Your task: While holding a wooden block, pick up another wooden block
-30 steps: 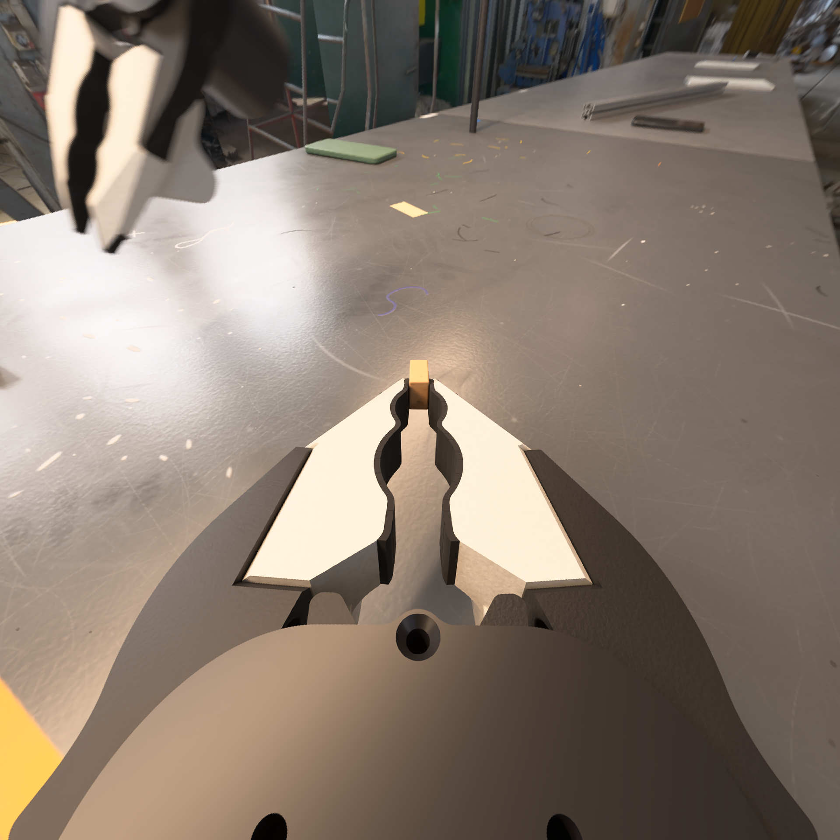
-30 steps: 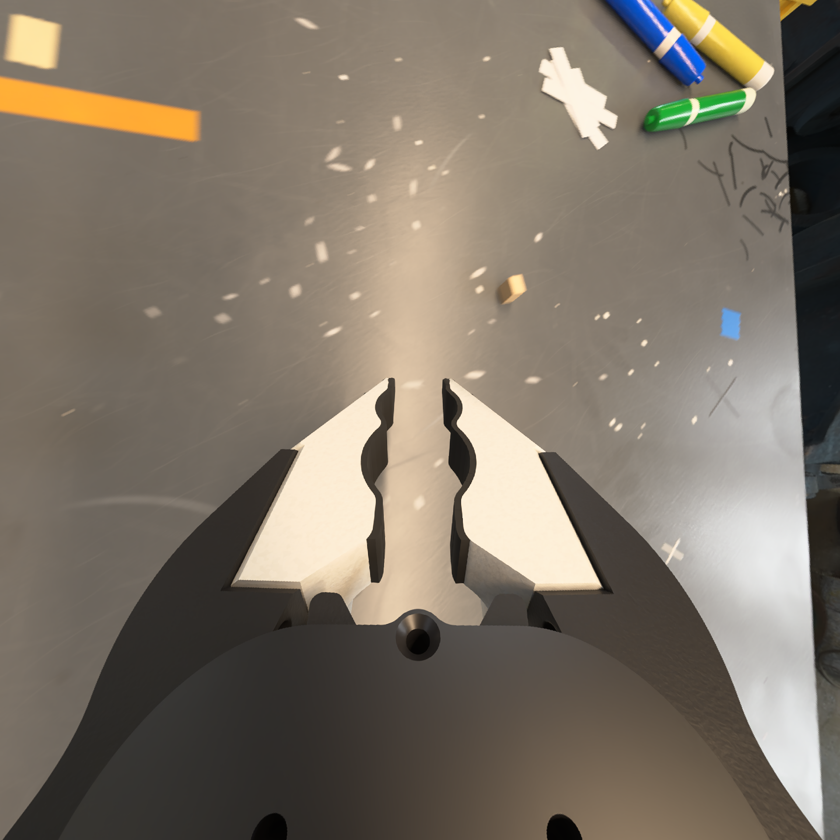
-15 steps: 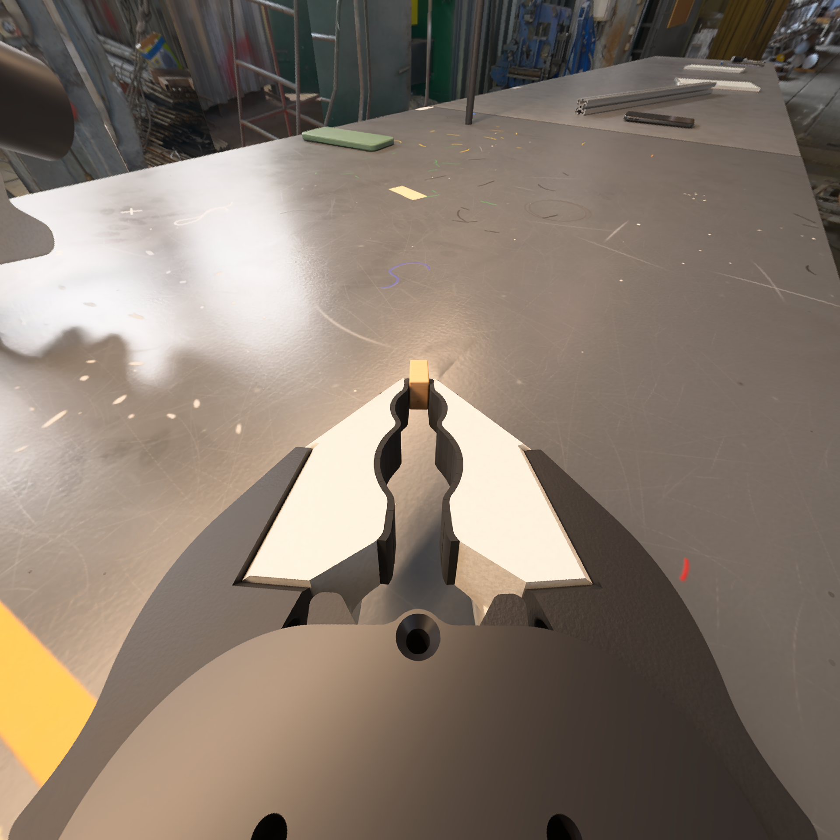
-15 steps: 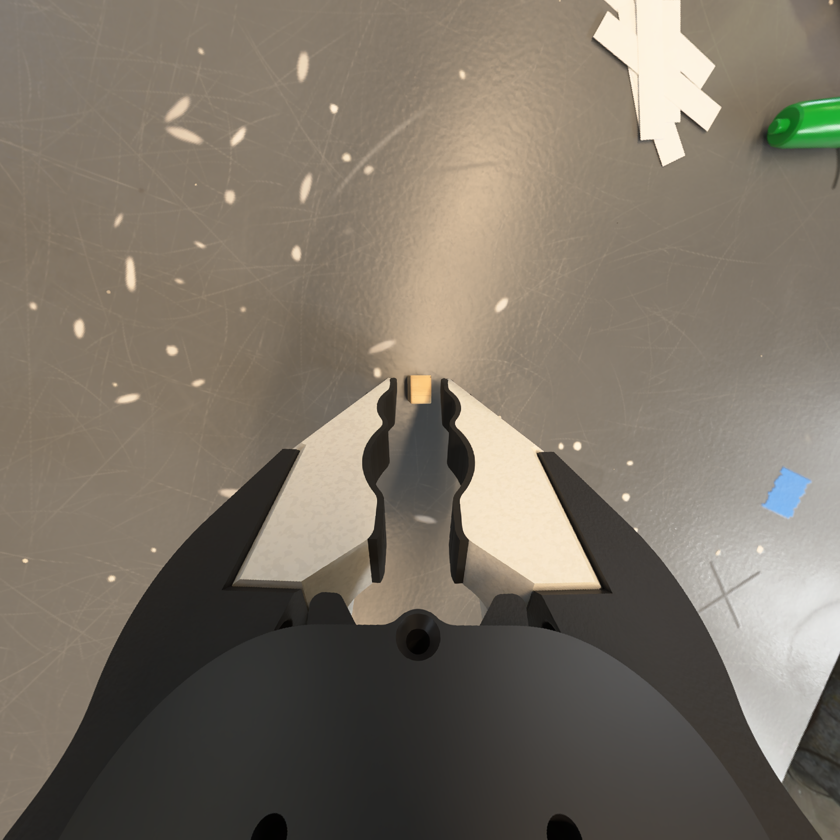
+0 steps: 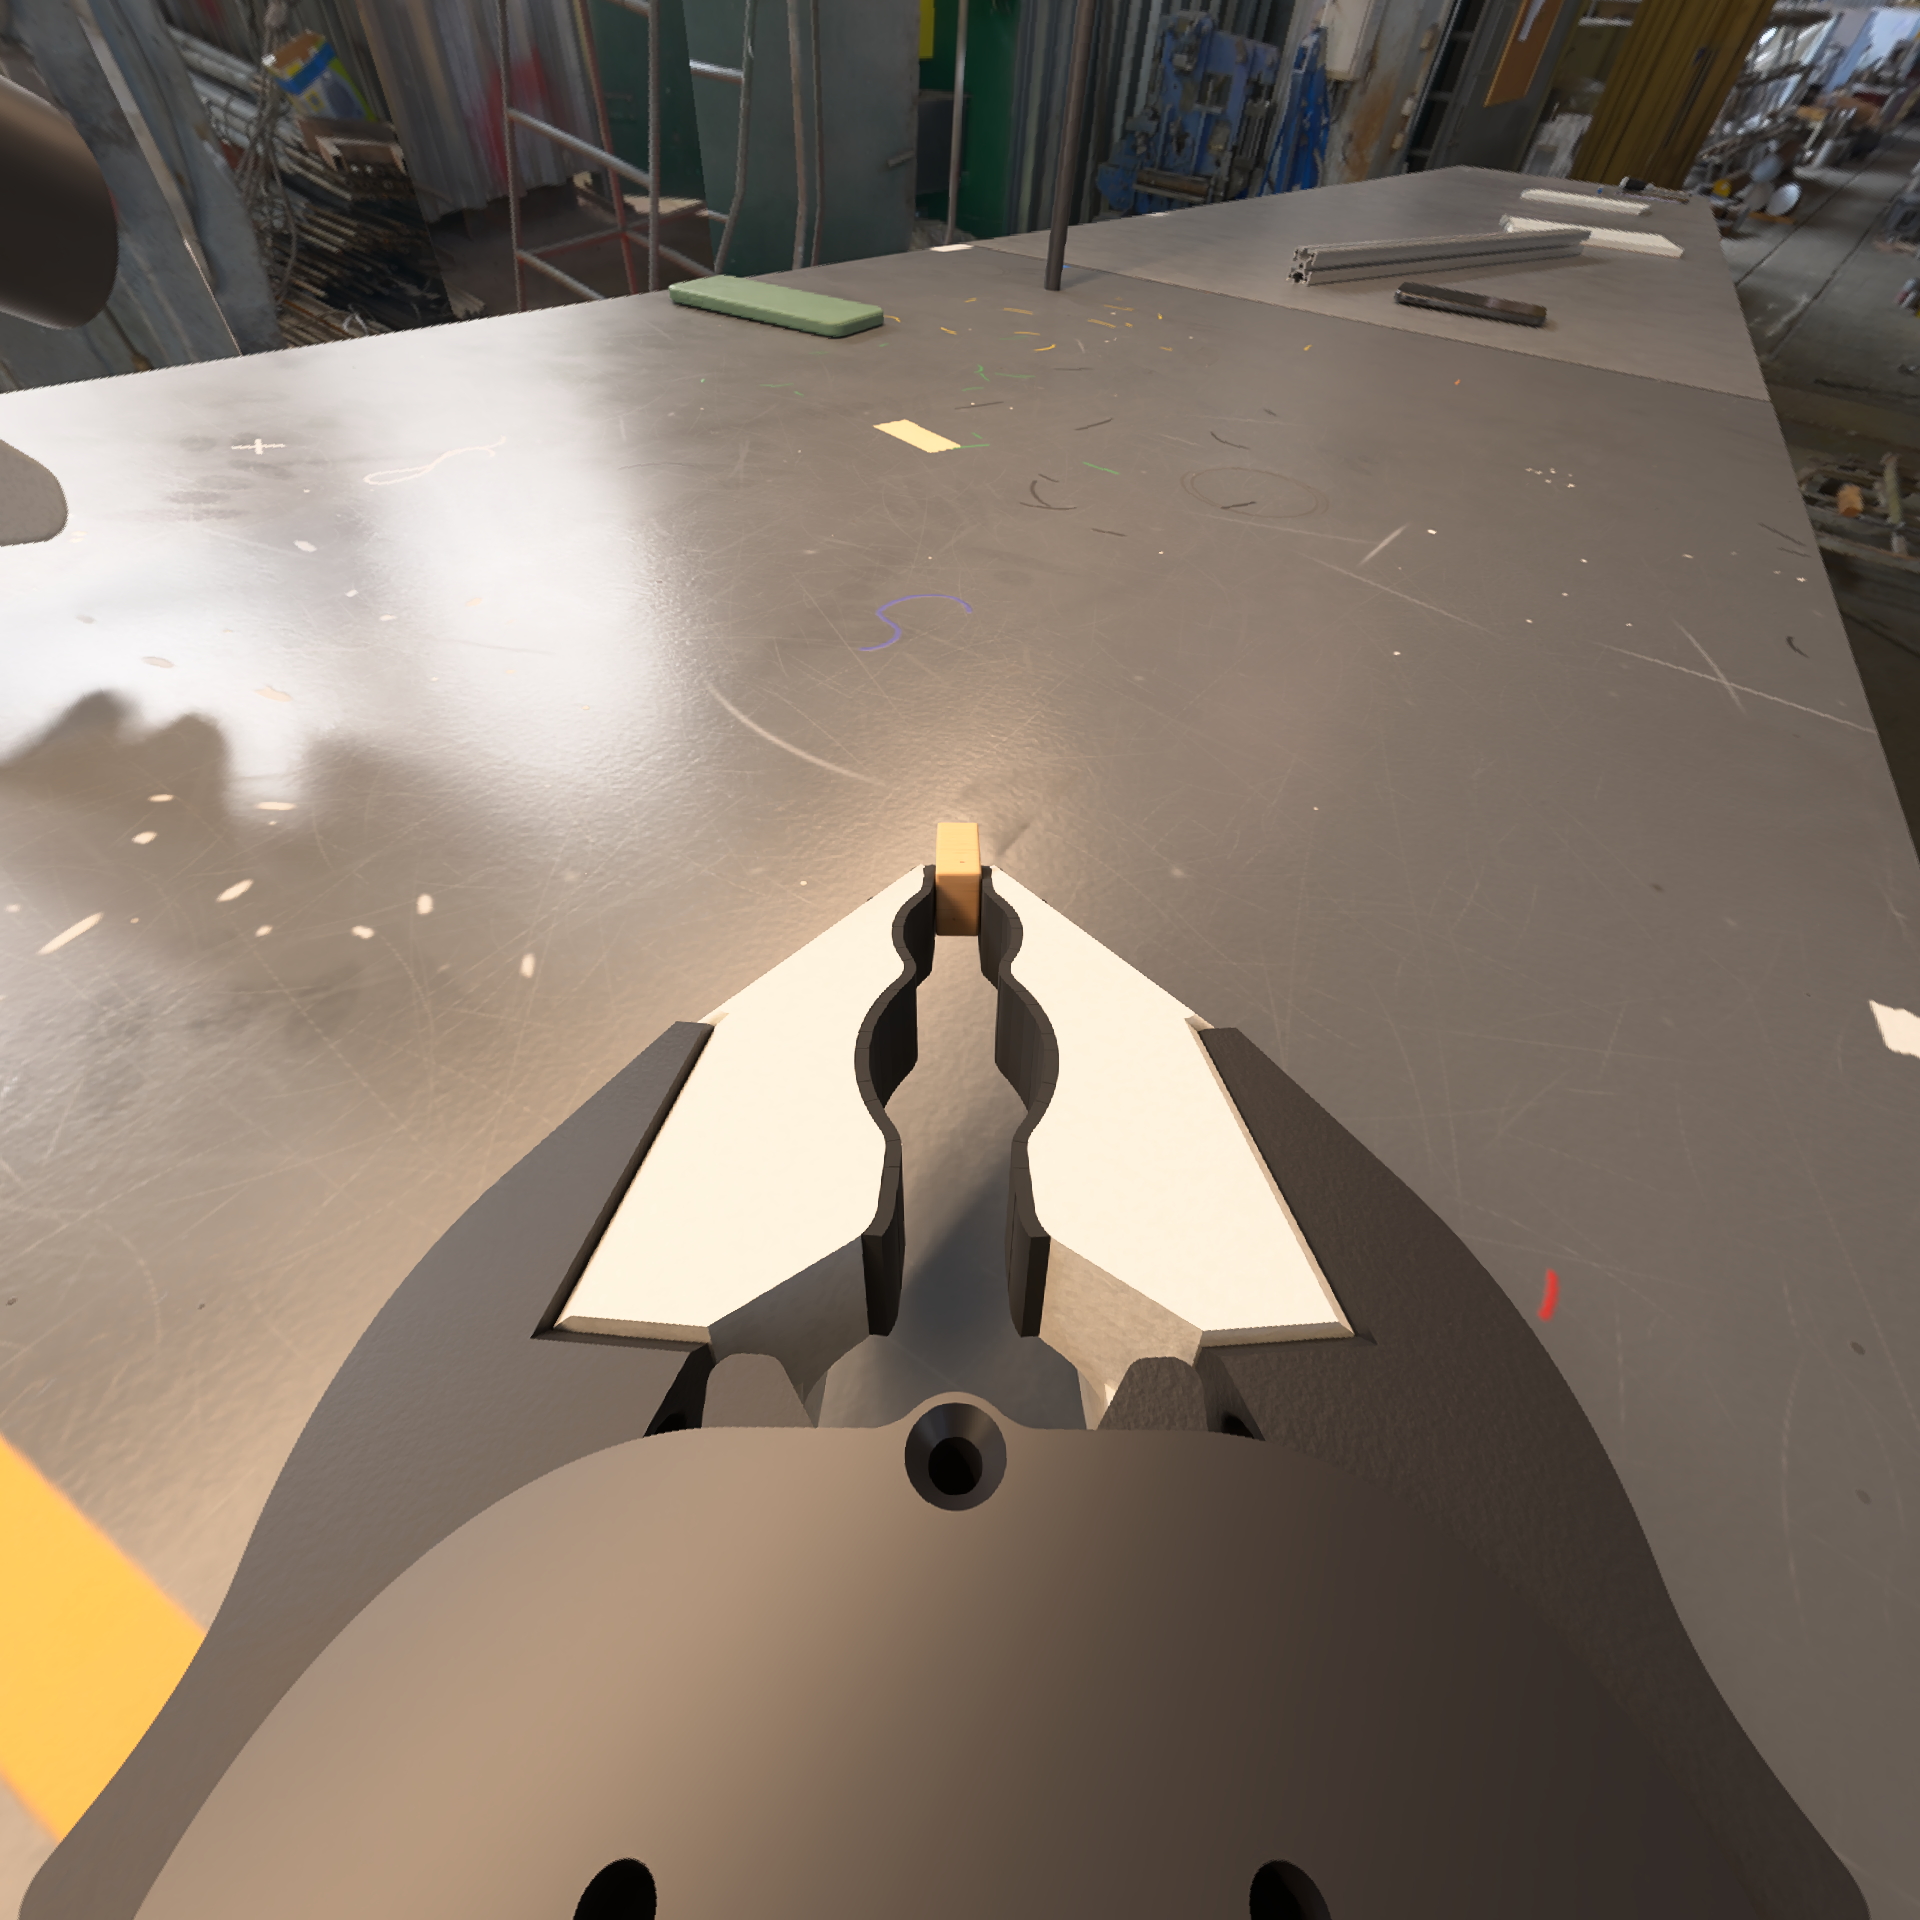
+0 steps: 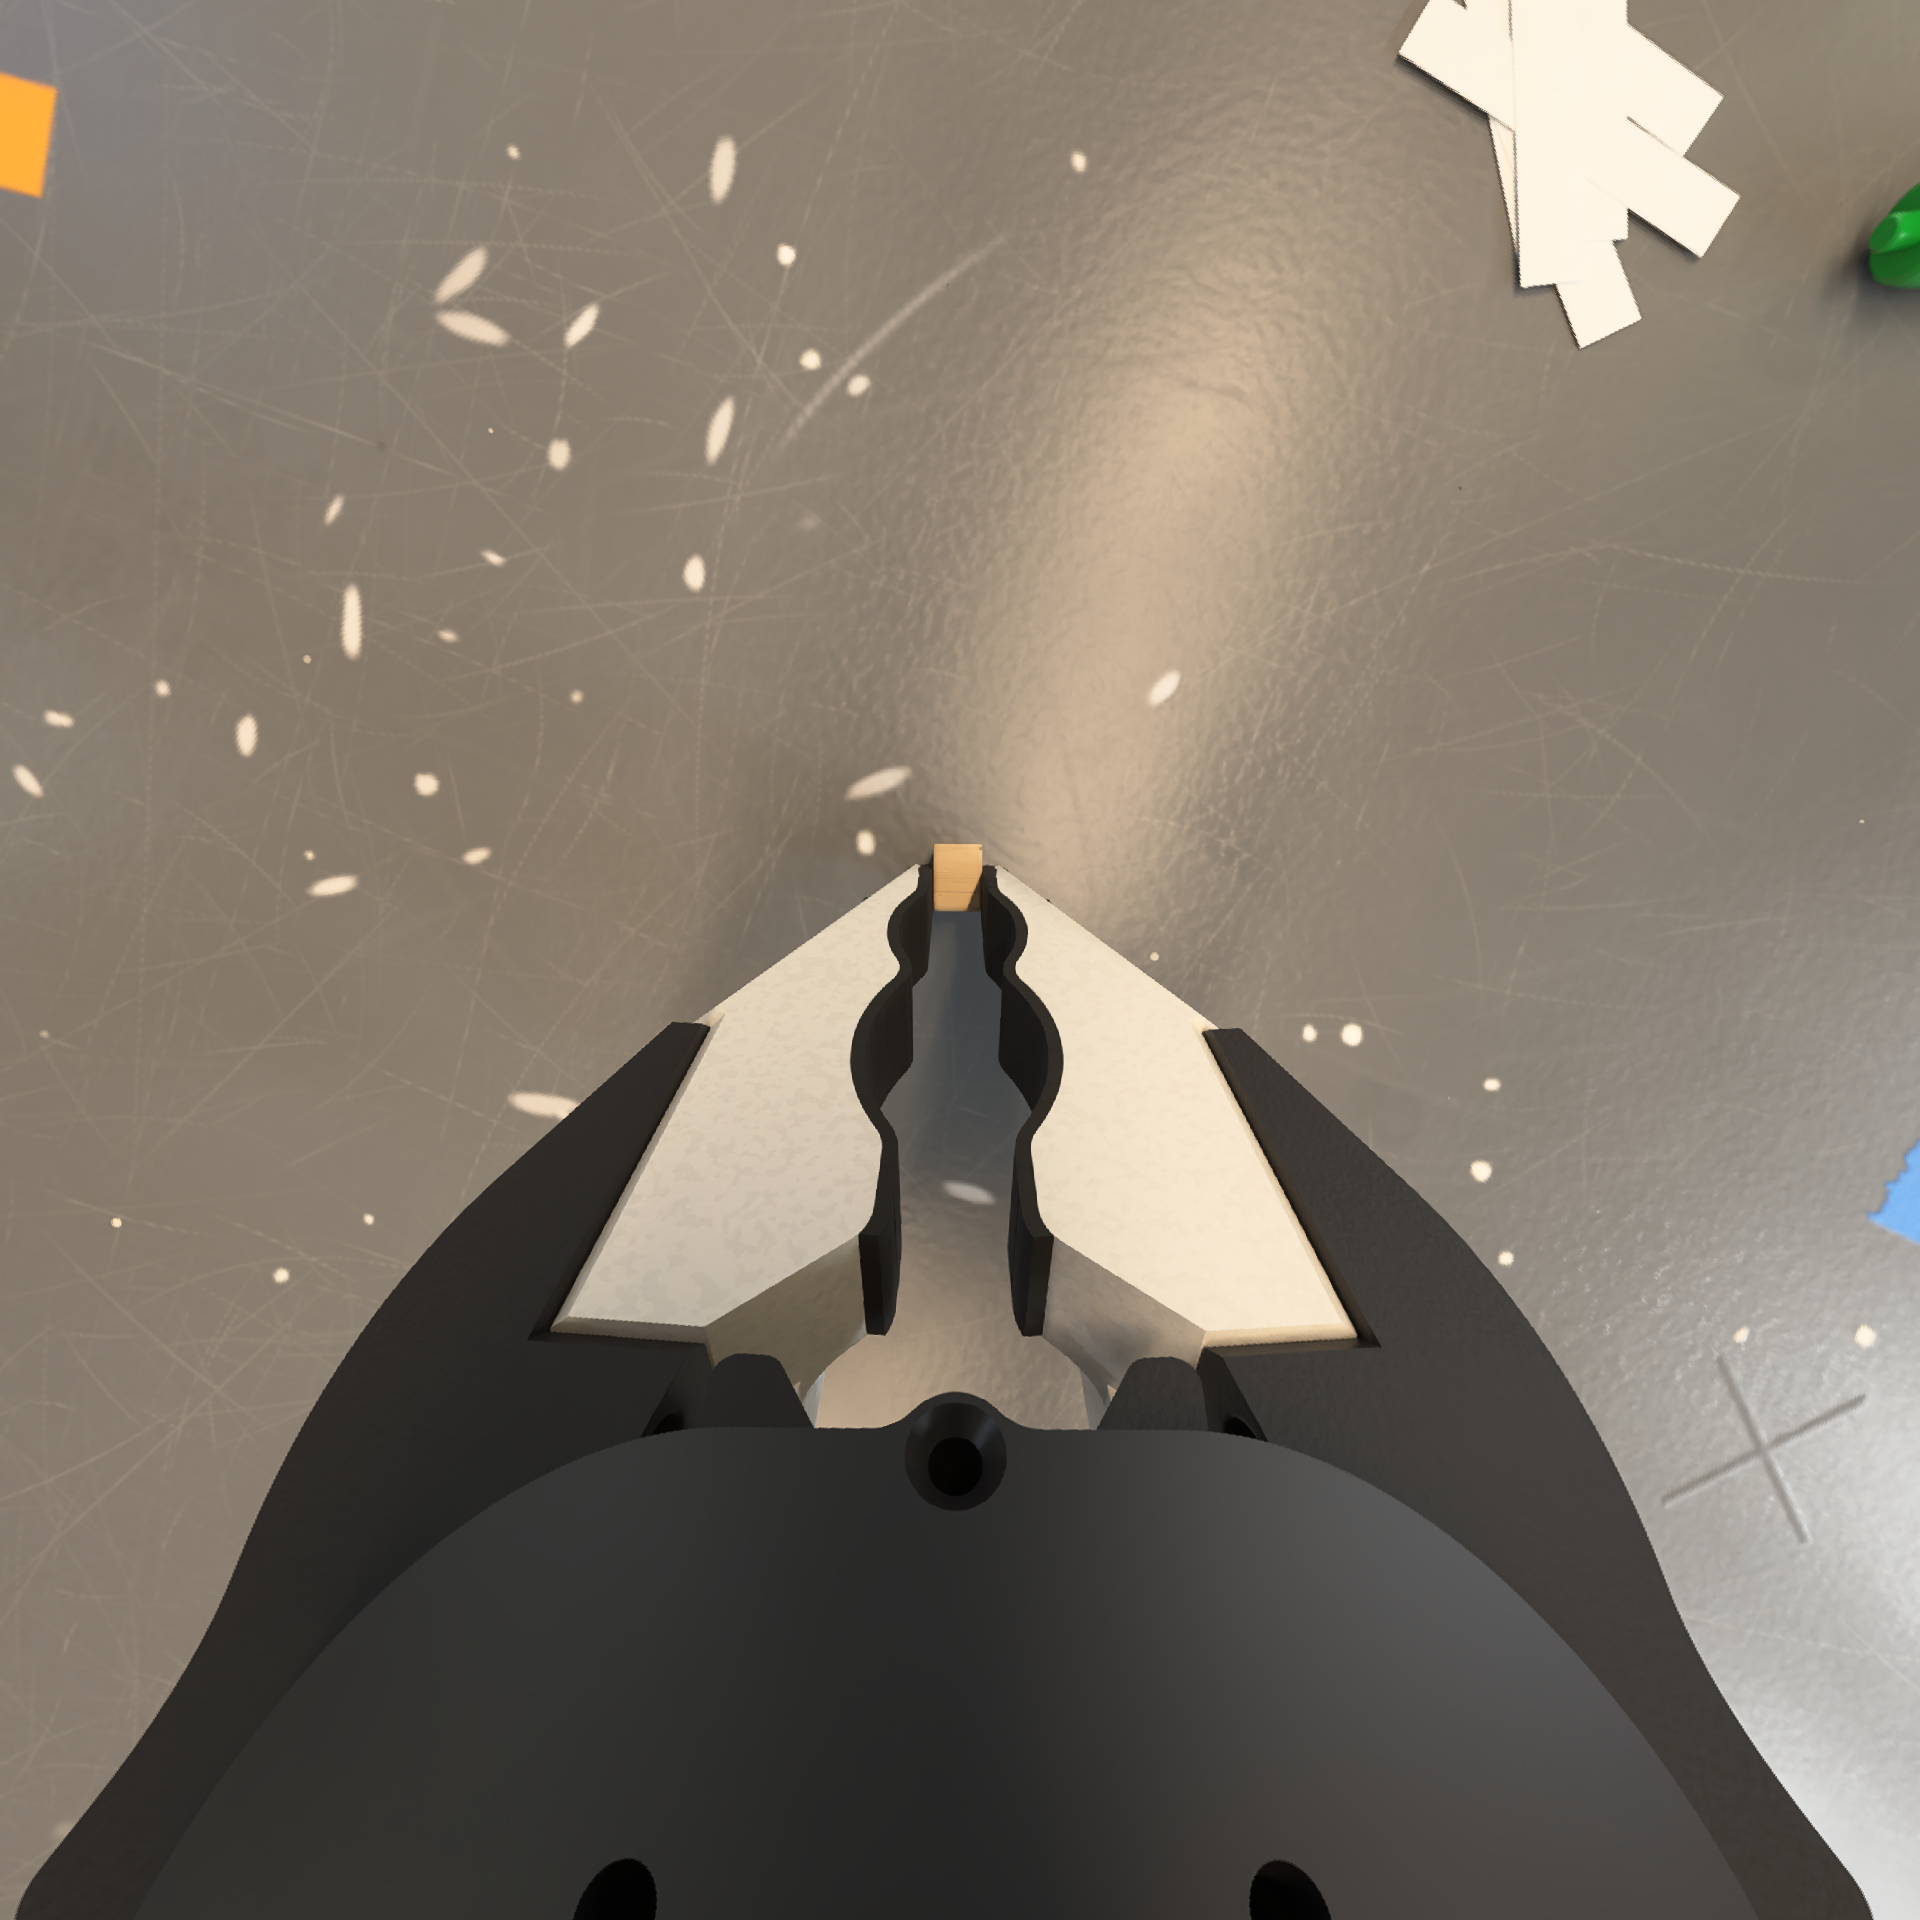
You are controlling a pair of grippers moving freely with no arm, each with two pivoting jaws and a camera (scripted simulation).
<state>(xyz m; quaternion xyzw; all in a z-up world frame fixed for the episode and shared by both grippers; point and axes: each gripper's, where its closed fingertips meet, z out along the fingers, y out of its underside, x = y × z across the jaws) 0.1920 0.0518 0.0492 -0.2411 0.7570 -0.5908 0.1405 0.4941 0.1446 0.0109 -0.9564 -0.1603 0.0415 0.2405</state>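
My left gripper (image 5: pixel 957 894) is shut on a small wooden block (image 5: pixel 957 878) pinched between its fingertips and held above the grey metal table (image 5: pixel 1351 831). My right gripper (image 6: pixel 957 883) points down at the table (image 6: pixel 520 987) and is shut on a second small wooden block (image 6: pixel 957 876) at its fingertips. Whether this block still touches the table is not clear. A dark part of the right gripper's body (image 5: pixel 42 208) shows at the far left edge of the left wrist view.
In the left wrist view a green flat pad (image 5: pixel 776 305), a thin upright rod (image 5: pixel 1065 145), an aluminium rail (image 5: pixel 1439 255) and a dark bar (image 5: pixel 1470 304) lie at the far side. In the right wrist view white paper strips (image 6: pixel 1569 166) and a green marker tip (image 6: pixel 1896 249) lie at the upper right.
My right gripper came down over the second block and closed its fingers on it; they were apart around it half a second ago. My left gripper kept its block and stayed nearly still.
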